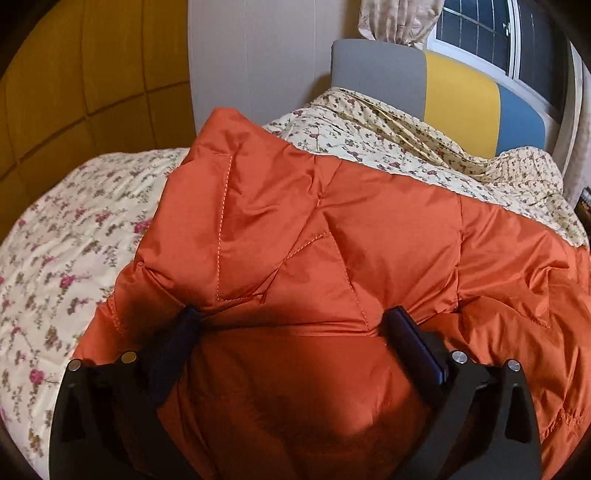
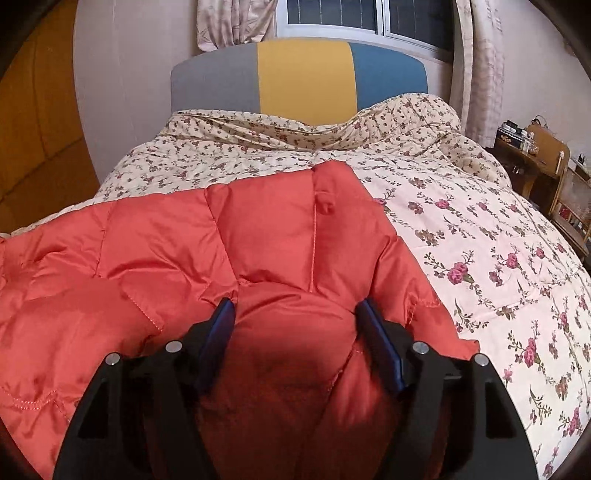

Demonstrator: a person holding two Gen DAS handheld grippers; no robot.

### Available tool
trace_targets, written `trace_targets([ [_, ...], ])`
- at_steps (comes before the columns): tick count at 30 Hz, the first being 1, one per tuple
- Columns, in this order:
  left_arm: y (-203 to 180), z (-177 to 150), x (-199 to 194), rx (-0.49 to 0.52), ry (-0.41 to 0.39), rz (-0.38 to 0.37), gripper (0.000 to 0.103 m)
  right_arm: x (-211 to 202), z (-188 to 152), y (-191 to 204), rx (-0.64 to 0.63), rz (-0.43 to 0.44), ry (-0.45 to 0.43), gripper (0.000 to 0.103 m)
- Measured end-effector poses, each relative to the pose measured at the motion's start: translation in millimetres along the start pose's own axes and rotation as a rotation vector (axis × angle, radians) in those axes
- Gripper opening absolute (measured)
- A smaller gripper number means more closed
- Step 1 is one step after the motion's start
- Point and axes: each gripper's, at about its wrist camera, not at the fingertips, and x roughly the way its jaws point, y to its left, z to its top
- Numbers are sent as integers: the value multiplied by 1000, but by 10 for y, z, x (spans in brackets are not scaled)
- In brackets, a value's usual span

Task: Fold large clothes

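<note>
An orange quilted puffer jacket lies spread on a bed with a floral quilt. In the left wrist view my left gripper has its blue-padded fingers wide apart, with a bulge of jacket fabric between them. In the right wrist view the same jacket covers the left and centre of the quilt. My right gripper has its fingers apart, pressed around a thick fold of the jacket. The jacket's near edge is hidden under both grippers.
A headboard in grey, yellow and blue panels stands at the far end below a window with curtains. A wooden wardrobe is on the left. A cluttered wooden desk and chair stand at the right.
</note>
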Motion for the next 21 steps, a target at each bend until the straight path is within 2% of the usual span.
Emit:
trace_targets([
  [6,42,-29,-97,-18,-8,-26,100,-99,0,-15,-3,-8,-20,71],
  [9,90,-122,-336,-16,-37,-47,100,-298,-38,2,-5,7,-64,77],
  [13,243,-402,-771,-61,-117,-57,100,-577,-183,2,18,50,-94,78],
  [17,410,-725,-1079,-136,-159,-83,100,-875,-362,68,24,108,-115,78],
  [21,476,-971,-1298,-140,-194,-74,100,-1106,-529,184,20,144,-127,78],
])
